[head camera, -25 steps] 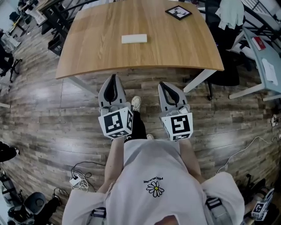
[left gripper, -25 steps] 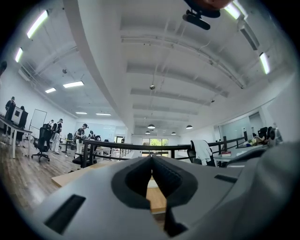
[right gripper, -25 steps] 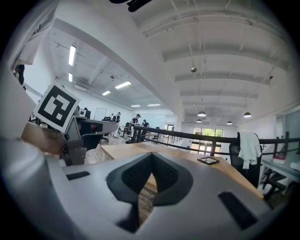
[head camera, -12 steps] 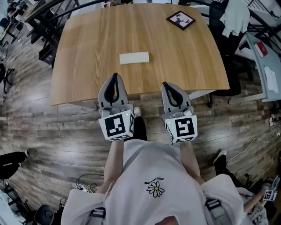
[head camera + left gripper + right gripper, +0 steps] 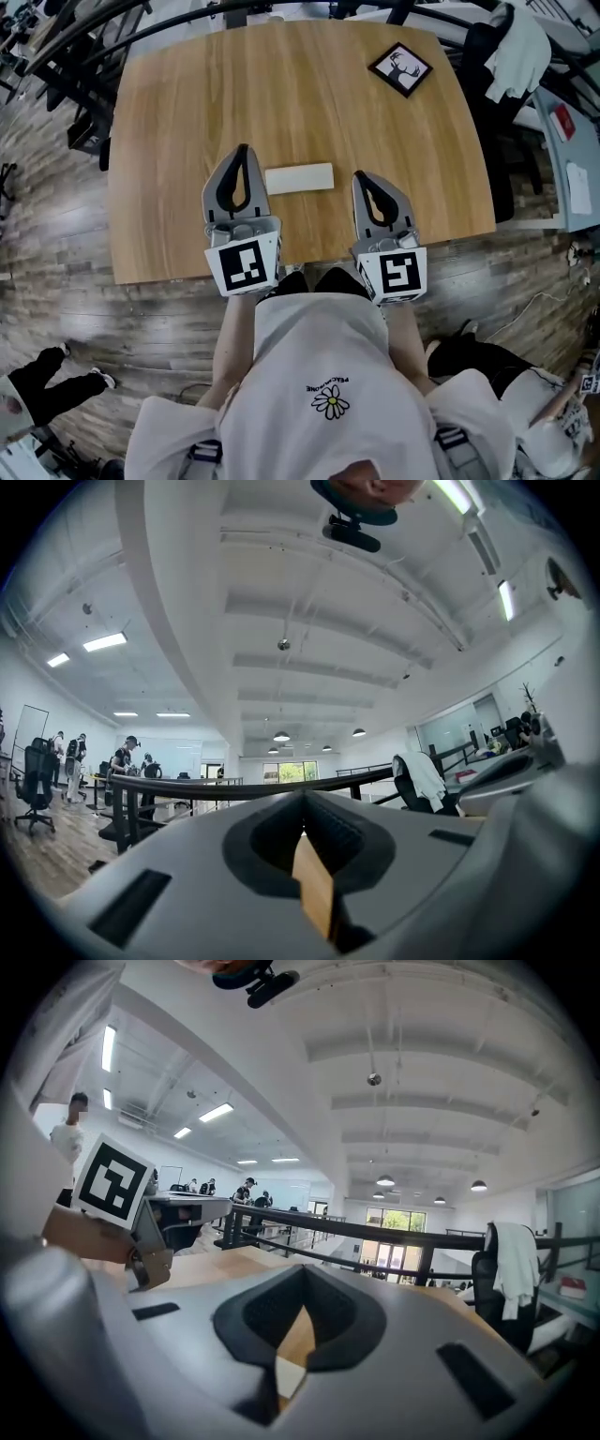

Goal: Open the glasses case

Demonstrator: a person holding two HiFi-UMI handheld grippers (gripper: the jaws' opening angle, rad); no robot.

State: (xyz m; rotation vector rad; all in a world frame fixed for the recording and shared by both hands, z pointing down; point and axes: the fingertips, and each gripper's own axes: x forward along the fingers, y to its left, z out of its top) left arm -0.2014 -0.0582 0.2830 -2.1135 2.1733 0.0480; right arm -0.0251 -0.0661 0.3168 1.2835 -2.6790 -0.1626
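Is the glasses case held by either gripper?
No, the glasses case lies on the table between the left gripper and right gripper, both shut and empty.

A light brown wooden table with rounded corners stands on a grey-brown plank floor, a small black-framed deer picture lies near its far right corner, and a white garment drapes over a black chair beside the table's right edge.
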